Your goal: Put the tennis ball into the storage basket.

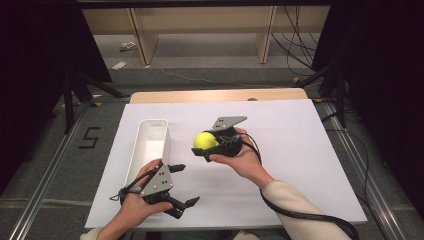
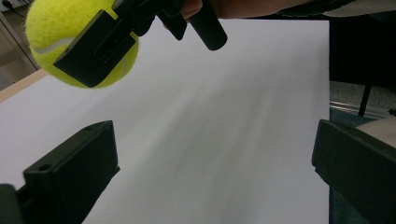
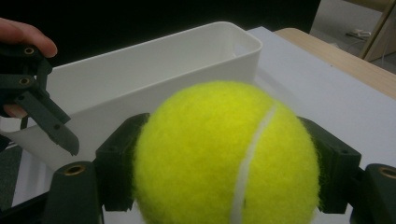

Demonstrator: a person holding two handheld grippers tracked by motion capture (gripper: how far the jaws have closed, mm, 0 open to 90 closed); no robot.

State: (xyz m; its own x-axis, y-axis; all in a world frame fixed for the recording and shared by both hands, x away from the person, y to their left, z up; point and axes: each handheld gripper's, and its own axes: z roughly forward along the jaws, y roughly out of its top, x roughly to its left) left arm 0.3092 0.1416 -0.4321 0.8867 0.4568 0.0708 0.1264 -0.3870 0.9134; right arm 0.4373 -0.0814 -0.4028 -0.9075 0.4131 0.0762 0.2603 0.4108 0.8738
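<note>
Right claw [image 1: 204, 146] pinches the tennis ball [image 1: 205, 140], seemingly lifted, probably headed left into the white bin [image 1: 150, 142]; left claw [image 1: 185, 185] waits spread.

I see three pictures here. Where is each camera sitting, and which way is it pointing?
High view: above the person's side, looking forward and down on the table; both forearms show.
Left gripper view: rides the left gripper, looking along its open jaws across the table.
Right gripper view: rides the right gripper, looking past the tennis ball at the white bin; a fingertip shows.
Shared: the ball shows in all views.
</note>
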